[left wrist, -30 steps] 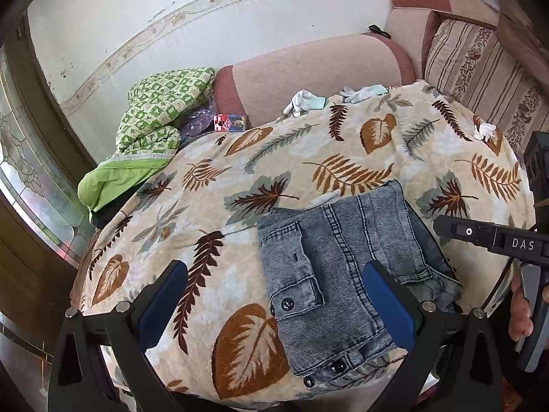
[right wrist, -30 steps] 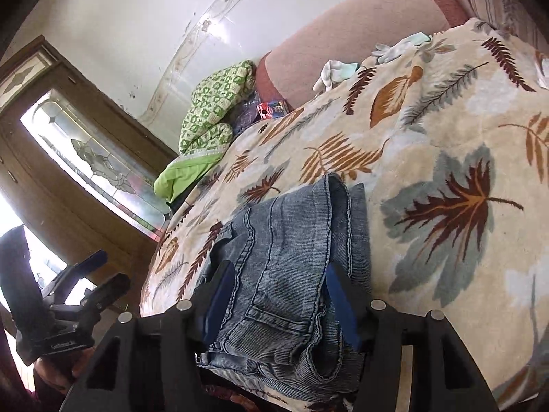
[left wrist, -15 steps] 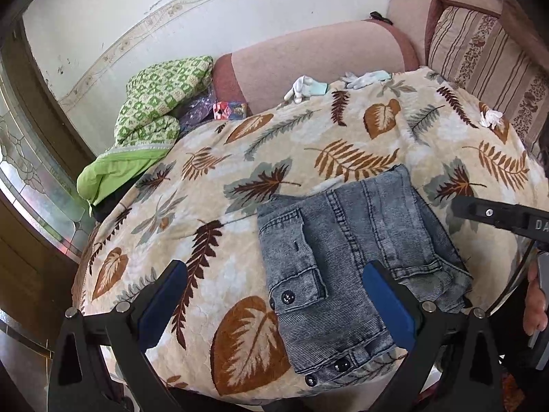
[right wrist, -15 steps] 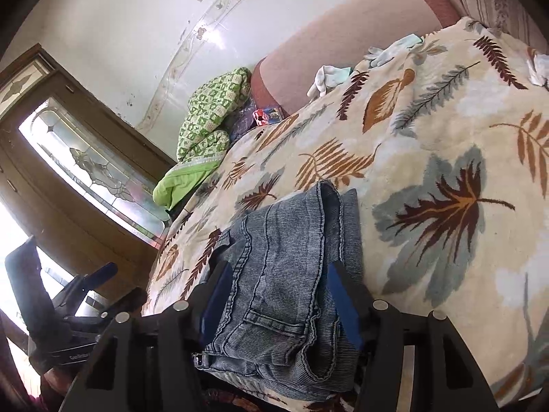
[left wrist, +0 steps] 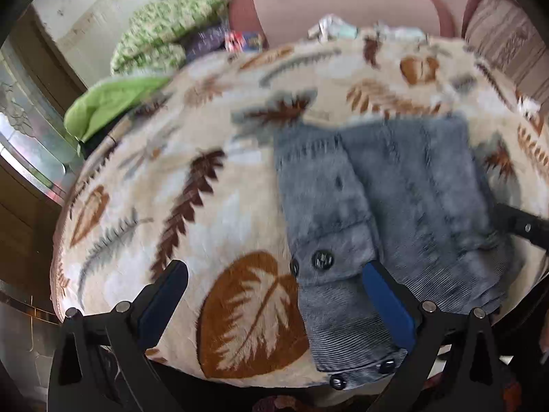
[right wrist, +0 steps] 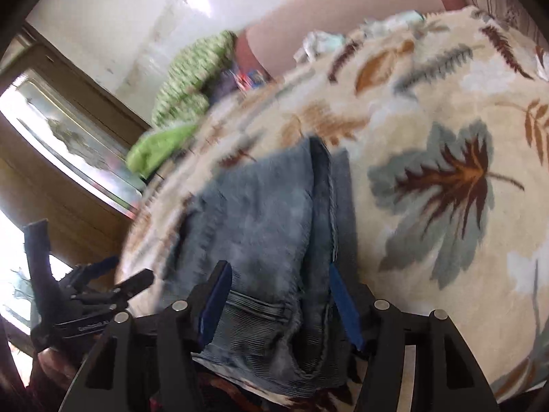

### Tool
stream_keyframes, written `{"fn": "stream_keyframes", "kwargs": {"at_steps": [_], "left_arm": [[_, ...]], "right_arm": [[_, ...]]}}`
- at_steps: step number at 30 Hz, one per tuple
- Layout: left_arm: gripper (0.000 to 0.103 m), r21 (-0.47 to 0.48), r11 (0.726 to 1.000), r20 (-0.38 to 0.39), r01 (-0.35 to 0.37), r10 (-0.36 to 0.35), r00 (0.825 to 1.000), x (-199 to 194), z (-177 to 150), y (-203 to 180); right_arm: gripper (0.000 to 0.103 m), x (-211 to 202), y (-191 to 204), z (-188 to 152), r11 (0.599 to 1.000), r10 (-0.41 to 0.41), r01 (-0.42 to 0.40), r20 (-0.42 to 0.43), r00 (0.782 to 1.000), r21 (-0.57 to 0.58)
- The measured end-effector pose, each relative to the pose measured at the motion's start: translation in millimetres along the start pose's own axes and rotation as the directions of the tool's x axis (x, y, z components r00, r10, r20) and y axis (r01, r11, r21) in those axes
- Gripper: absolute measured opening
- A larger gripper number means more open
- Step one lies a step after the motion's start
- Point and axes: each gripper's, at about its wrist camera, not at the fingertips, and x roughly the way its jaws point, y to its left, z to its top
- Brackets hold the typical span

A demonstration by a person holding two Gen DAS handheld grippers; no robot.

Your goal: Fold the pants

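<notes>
Both tools (left wrist: 274, 290) (right wrist: 278, 295) seemingly spread apart

Both views now motion-blurred vs. sharp earlier. Left claw (left wrist: 274, 288) has come in closer and lower on the folded pants (left wrist: 377, 206): its blue pad, earlier over mid-fabric, now sits by the buttoned waistband corner near the front edge of the leaf-print blanket (left wrist: 212, 178). Right claw (right wrist: 278, 295) also nearer; pants (right wrist: 267, 226) fill more of its view, fingers straddling the pocket end. Wall trim has slid out of frame.
</notes>
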Motion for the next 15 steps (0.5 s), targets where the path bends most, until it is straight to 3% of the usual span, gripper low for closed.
{"fn": "stream_keyframes", "kwargs": {"at_steps": [3, 8, 15], "left_arm": [[0.102, 0.032, 0.999, 0.002, -0.017, 0.017, 1.0, 12, -8, -8], [0.103, 0.084, 0.996, 0.02, -0.028, 0.026, 0.999, 9, -3, -10], [0.103, 0.012, 0.999, 0.031, 0.043, -0.043, 0.999, 4, 15, 15]], "right_arm": [[0.063, 15, -6, -2, 1.0, -0.021, 0.022, -0.055, 0.998, 0.01], [0.064, 16, -2, -5, 0.999, -0.038, 0.037, -0.05, 0.998, -0.031], [0.064, -7, -21, 5, 0.997, 0.027, -0.032, 0.065, 0.998, 0.069]]}}
